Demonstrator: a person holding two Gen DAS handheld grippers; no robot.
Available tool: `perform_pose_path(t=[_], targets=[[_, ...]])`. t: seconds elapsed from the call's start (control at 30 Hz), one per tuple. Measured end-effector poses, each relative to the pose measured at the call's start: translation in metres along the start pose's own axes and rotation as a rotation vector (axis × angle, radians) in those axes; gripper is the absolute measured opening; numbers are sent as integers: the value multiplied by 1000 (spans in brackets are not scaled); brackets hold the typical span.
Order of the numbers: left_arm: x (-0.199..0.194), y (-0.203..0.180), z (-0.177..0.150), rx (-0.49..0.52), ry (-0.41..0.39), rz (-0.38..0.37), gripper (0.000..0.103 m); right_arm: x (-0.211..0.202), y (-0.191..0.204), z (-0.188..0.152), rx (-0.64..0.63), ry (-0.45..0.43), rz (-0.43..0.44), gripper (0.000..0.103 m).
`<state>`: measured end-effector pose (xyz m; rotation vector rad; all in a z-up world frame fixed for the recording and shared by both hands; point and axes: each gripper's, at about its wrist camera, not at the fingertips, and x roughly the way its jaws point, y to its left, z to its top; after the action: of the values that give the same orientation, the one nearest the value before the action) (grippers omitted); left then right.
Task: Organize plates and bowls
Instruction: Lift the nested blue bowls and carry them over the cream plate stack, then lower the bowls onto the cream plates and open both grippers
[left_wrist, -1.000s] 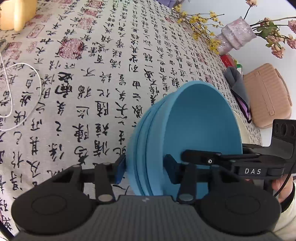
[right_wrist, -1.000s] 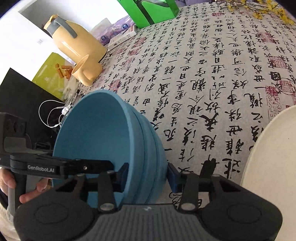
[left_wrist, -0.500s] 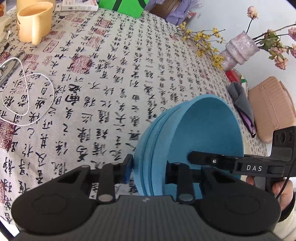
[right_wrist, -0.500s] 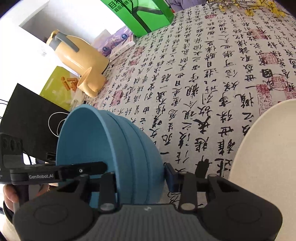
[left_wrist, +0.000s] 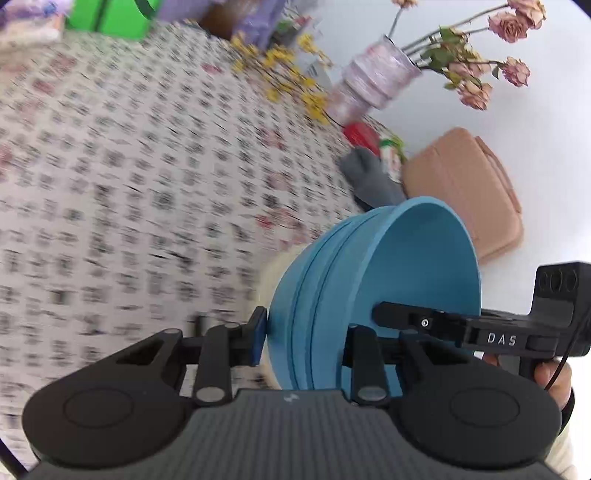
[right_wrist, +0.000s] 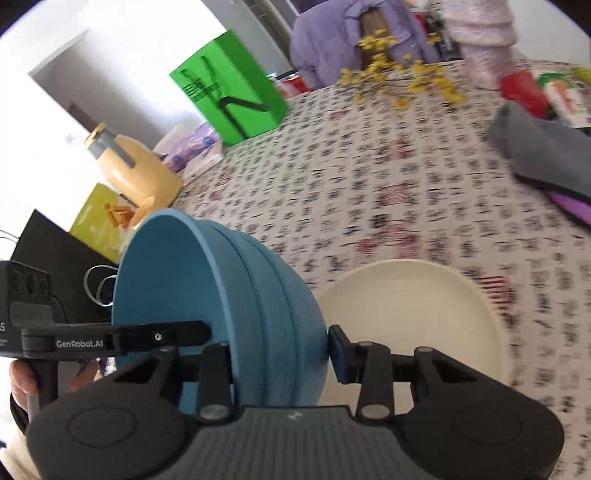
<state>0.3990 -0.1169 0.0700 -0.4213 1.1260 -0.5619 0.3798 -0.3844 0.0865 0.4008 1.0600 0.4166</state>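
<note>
In the left wrist view, the left gripper is seen closed on the near wall of a stack of blue bowls: one blue pad is pressed against the outside of the stack at the lower centre of the frame, and the other finger is set inside the innermost bowl. The jaws are only narrowly parted, the gap being filled by the nested rims. The stack is held tipped on its side, its mouth turned toward the right of the frame. From the right edge, the right gripper reaches across into the bowl's mouth, with a person's hand wrapped round its handle at the lower right. The gripper is pointed downward at a slant over the printed tablecloth, which is blurred. Beyond the stack, a grey cloth, a tan case and a pink vase of dried roses are seen at the upper right.

In the right wrist view, the right gripper is likewise clamped on the stack's opposite wall: one finger lies inside the bowl at lower left, and the blue pad sits at the outer surface at lower centre. Here the stack's mouth is turned left, and the left gripper is seen entering it from the left edge, held by a hand. The stack is carried clear of the cloth, just left of a cream plate lying on the table at centre right. A yellow jug and a green bag are placed at the upper left.
</note>
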Motion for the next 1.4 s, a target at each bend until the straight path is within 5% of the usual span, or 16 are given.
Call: perform_pose_path(t=[0.4,0.87,1.03,1.13,1.3,1.4], targets=[[73,-14,2,-97,110,-21,27,-1,-80,-10,125,49,-61,36],[83,-11,6,-151,133,-5,34,17,-86,-2,96,88,-82,38],[72,-17,7,-130,106,14,37,17,-83,0,72,74,-117,42],[56,-20,6,-75,55,-10,56,8,-78,1,36,41,-128,59],[16,-23,-1,29,-54,8,69,-14,-63,-2,-57,-37,-225,65],[-9,-27,-11,136,-165,98,80,-29,-53,-6,-105,-99,-280,69]])
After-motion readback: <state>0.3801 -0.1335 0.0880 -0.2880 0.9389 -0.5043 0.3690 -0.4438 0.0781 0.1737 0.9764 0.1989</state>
